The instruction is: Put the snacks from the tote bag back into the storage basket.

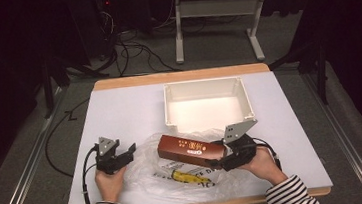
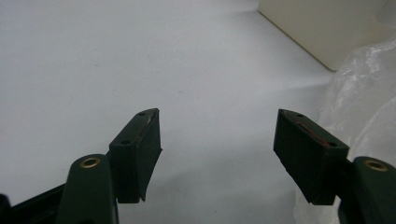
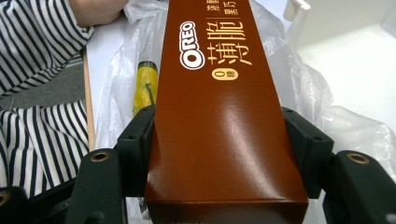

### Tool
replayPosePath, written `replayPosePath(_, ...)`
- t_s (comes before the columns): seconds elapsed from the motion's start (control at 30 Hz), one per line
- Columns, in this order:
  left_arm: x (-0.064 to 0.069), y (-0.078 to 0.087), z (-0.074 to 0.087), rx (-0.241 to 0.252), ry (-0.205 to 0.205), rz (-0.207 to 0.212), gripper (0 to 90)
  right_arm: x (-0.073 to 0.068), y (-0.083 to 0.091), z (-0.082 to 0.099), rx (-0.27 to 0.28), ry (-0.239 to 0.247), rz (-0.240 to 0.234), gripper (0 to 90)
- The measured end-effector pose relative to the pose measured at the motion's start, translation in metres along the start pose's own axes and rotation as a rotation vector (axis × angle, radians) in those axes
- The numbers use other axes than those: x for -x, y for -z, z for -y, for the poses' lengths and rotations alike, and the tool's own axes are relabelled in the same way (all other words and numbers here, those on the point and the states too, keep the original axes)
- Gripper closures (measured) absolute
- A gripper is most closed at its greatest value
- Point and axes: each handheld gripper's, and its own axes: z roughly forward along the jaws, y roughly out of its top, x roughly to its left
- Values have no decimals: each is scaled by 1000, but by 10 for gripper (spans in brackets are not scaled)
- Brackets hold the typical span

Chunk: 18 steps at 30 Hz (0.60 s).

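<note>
Gripping the brown Oreo box [image 1: 189, 150] by its right end, my right hand-held gripper [image 1: 227, 159] holds it above the clear plastic bag [image 1: 148, 178] near the white tray [image 1: 205, 87]. My left hand-held gripper [image 1: 124, 155] stands wide open and empty over the worktop [image 1: 114, 108].

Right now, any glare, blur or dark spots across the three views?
High view: white tray blown out inside, floor surroundings very dark. Left gripper view: jaws sharp, table washed pale, plastic bag soft at the edge. Right gripper view: sheen on the brown box held by the right gripper, print readable; near end slightly blurred.
</note>
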Motion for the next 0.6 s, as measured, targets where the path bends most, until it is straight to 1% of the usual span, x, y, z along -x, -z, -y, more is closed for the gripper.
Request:
replayPosePath(0.13, 0, 0, 0, -1, 0, 3, 321, -2, 6, -1, 13, 6, 14, 386)
replayPosePath(0.2, 0, 0, 0, -1, -1, 5, 321, -1, 8, 0, 28, -4, 21, 386)
replayPosePath(0.3, 0, 0, 0, -1, -1, 3, 321, 2, 9, 0, 29, -20, 26, 386)
replayPosePath(0.43, 0, 0, 0, -2, 1, 2, 321, 4, 10, -1, 29, -24, 26, 386)
replayPosePath(0.5, 0, 0, 0, -2, 1, 3, 321, 4, 13, -1, 41, -19, 31, 386)
replayPosePath(0.6, 0, 0, 0, -3, -1, 2, 321, 6, 15, -1, 57, -26, 33, 386)
